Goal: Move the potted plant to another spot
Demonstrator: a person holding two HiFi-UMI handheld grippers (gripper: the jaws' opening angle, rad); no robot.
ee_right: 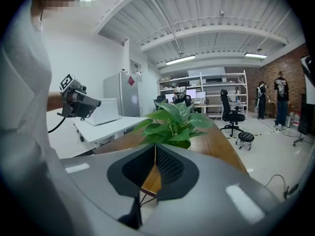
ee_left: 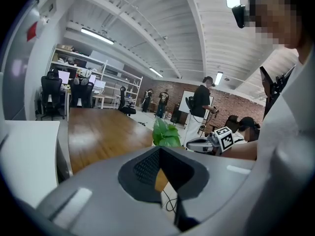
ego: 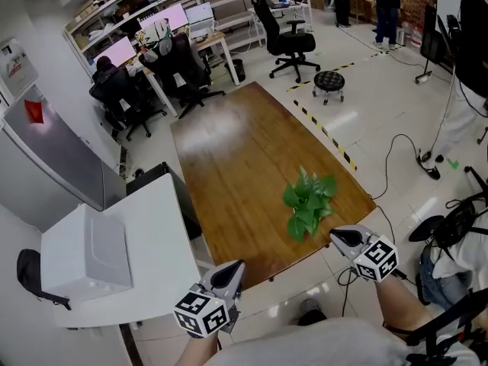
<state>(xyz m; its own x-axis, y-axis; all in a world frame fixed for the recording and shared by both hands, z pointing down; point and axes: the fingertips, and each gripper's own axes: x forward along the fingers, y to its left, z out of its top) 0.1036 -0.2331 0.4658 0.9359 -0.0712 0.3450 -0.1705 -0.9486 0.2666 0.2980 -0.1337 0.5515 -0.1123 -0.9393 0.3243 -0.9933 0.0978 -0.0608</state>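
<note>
Right claw point(ego: 345, 239) and left claw point(ego: 231, 274), both closed and empty, hang short of the plant point(ego: 309, 203) on the desk point(ego: 229, 166); open wide first, grip beneath leaves.

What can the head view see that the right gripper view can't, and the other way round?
Only the head view: the whole table from above, and the right gripper seen from outside.
Only the right gripper view: the ceiling lights, and that gripper's jaws seen close up from behind, closed with nothing between them.
Both: the plant standing near the table's near right corner, the left gripper, the white box and the stool.
</note>
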